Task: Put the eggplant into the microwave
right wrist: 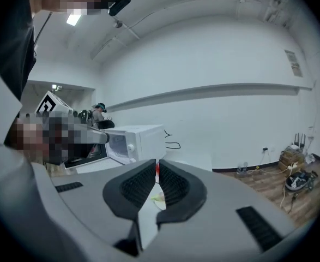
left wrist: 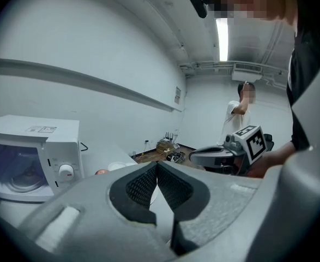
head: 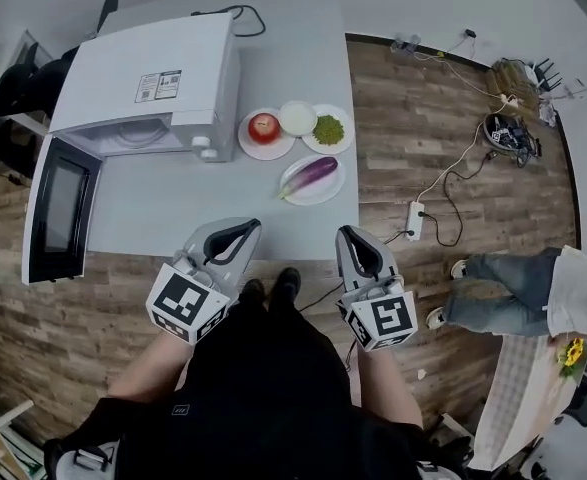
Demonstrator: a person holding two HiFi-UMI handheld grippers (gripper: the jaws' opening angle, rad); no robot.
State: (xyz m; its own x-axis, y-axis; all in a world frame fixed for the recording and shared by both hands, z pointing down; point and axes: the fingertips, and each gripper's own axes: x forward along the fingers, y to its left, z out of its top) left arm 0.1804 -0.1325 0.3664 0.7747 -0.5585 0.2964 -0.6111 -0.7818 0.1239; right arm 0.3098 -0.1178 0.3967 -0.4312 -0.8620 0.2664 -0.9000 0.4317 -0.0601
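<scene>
The eggplant [head: 311, 175] is lying on a plate [head: 323, 194] on the table [head: 163, 208]. We are holding our left gripper [head: 245, 230] and right gripper [head: 351, 236] near the front edge. Both are pinched together with nothing in them. Farther back, the microwave [head: 153, 78] is standing with its door [head: 58, 208] open.

Both units look the same from my end: left gripper [head: 243, 230], right gripper [head: 347, 233], light grey moulded shells. Black ribbed pads [left wrist: 140, 185] sit ahead of each marker cube [head: 185, 303] (white faces, black square codes). Between the cubes, dark shoes [head: 254, 291]; behind them, a black top [head: 263, 388].
</scene>
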